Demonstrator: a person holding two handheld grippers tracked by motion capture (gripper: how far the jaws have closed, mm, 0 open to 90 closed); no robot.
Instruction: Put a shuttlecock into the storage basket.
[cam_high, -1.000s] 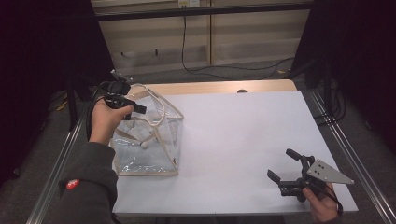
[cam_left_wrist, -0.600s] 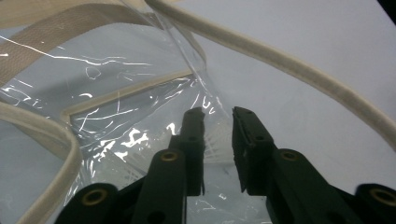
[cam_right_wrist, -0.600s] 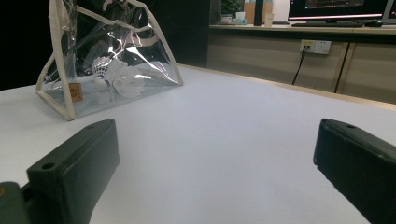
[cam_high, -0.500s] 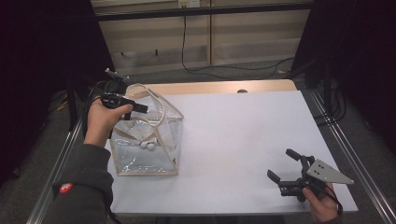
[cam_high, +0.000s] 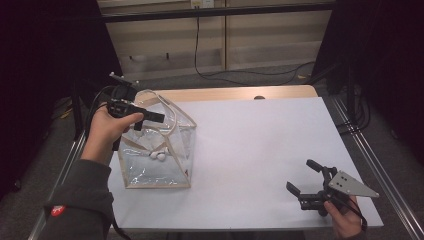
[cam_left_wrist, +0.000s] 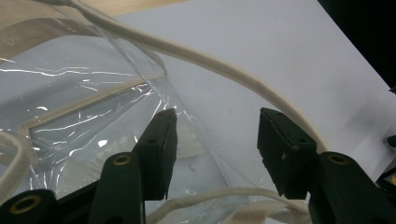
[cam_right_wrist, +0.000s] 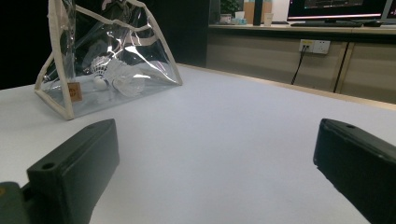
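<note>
- Left tool (cam_high: 150, 116): held in the person's left hand (cam_high: 107, 131) over the open top of the clear bag (cam_high: 155, 160), at about 9 o'clock on the counter (cam_high: 260, 150) in the high view. Its jaws have just been opening and now stand partly apart. In the left gripper view a clear wall of the bag passes through the gap, and neither pad presses on it.
- Clear bag (cam_right_wrist: 107, 60): a transparent plastic pouch with beige fabric edging; it stands on its base at the left side of the white counter, mouth up.
- Cord handle (cam_left_wrist: 219, 70): a cream cord arcs from 10 o'clock to 4 o'clock in the left gripper view, passing just behind the right-hand jaw. A second cord crosses below the jaw tips at 6 o'clock.
- Shuttlecocks (cam_right_wrist: 114, 77): white, lying on the floor of the bag; in the high view they sit near its centre (cam_high: 157, 155).
- Right tool (cam_high: 305, 177): held in the person's right hand (cam_high: 342, 215) at about 5 o'clock on the counter, well apart from the bag. Jaws wide, with bare counter between them in the right gripper view.
- Surroundings: a pale wall panel with a hanging black cable (cam_high: 197, 45) at 12 o'clock beyond the counter; a wall socket (cam_right_wrist: 314, 45) at 1 o'clock in the right gripper view.
</note>
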